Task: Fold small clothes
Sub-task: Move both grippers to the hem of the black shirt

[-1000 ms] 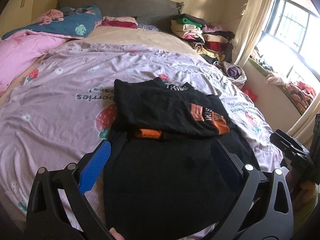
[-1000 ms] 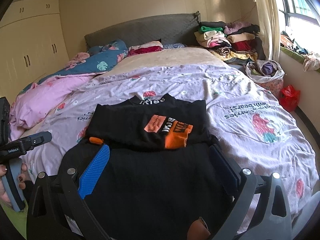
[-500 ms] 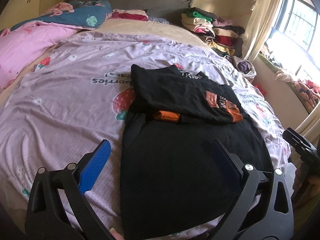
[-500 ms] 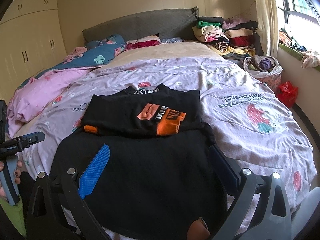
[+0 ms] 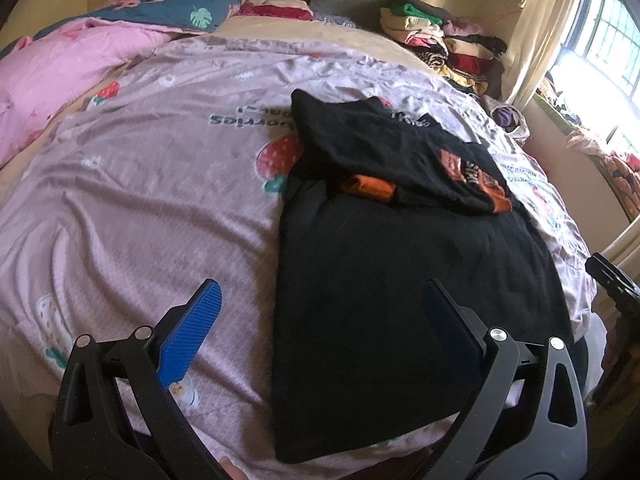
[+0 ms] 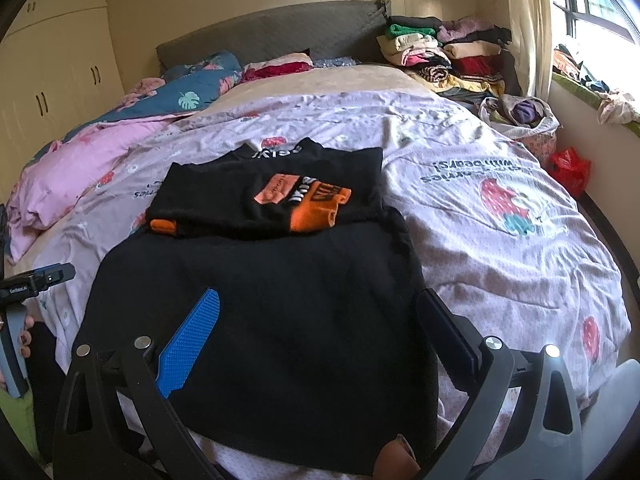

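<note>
You have two grippers, both with fingers spread apart and holding nothing: your left gripper [image 5: 320,320] and your right gripper [image 6: 320,320] hover over the near edge of the bed [image 6: 500,240]. One black shirt [image 6: 272,312] lies flat on the lilac sheet [image 5: 160,200], its top part folded down so the orange print [image 6: 308,200] shows. One pile of folded clothes [image 6: 440,56] sits by the headboard.

The black cloth shirt [image 6: 260,320] lies matt and soft, with a smooth orange print [image 6: 316,204] on its folded upper part. The lilac strawberry-print bedsheet [image 5: 140,200] is thin, wrinkled cloth. Each of the 2 grippers has matt black plastic arms, a blue finger pad [image 6: 192,340] with a fine knurled texture, and shiny metal screws [image 6: 493,342]. The grey headboard [image 6: 280,28] looks quilted.
</note>
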The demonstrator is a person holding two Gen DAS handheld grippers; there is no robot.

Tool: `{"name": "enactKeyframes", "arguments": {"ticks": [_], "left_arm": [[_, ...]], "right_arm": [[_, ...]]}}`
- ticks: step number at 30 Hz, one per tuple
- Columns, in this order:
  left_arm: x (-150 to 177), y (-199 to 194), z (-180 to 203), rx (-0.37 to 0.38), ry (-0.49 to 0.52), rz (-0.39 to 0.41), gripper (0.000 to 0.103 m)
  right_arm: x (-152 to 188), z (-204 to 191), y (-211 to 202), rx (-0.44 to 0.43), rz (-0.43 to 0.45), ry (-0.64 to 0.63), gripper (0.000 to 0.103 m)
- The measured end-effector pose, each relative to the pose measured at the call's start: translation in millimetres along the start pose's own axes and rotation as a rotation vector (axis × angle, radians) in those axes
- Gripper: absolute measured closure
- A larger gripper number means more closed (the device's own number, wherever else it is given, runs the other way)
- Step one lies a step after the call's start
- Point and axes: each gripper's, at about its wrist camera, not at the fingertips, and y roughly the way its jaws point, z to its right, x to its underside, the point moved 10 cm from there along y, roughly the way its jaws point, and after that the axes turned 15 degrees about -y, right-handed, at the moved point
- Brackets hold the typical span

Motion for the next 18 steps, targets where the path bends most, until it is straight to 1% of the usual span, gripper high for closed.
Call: {"name": "enactKeyframes", "arguments": {"ticks": [5, 7, 9, 10, 11, 12, 14, 16, 18], "left_arm": [[10.0, -1.3, -6.3, 0.036, -0.015, -0.026, 0.010], [14.2, -0.9, -8.4, 0.029, -0.005, -0.030, 0.010], [18.8, -0.8, -8.9, 0.042, -0.006, -0.041, 0.019], [21.9, -0.7, -9.7, 0.047, -0.008, -0.049, 0.031], [25.4, 0.3, -10.8, 0.051, -0.009, -0.061, 0.039], [29.4, 1.7, -11.6, 0.055, -0.009, -0.075, 0.043], [36.8, 3.4, -12.7, 0.063, -0.009, -0.097, 0.057], [44.5, 5.6, -14.3, 0.067, -0.011, -0.121, 0.061], [50.8, 8.2, -17.0, 0.066, -0.019, -0.141, 0.061]], "right_arm": [[4.8, 2.8, 1.1, -0.006, -0.006, 0.010, 0.005], [6.1, 3.4, 0.8, -0.007, -0.006, 0.012, 0.005], [7.6, 4.4, -0.2, -0.007, -0.007, 0.011, 0.005], [7.5, 4.6, -0.1, -0.005, -0.008, 0.010, 0.005], [8.8, 5.3, -0.6, -0.005, -0.008, 0.011, 0.005], [10.3, 5.9, -0.9, -0.006, -0.009, 0.011, 0.005], [13.3, 6.9, -0.8, -0.007, -0.015, 0.008, 0.005], [17.8, 7.4, -0.3, -0.007, -0.024, 0.004, 0.005], [22.4, 7.2, 0.4, -0.011, -0.033, -0.001, 0.005]]}}
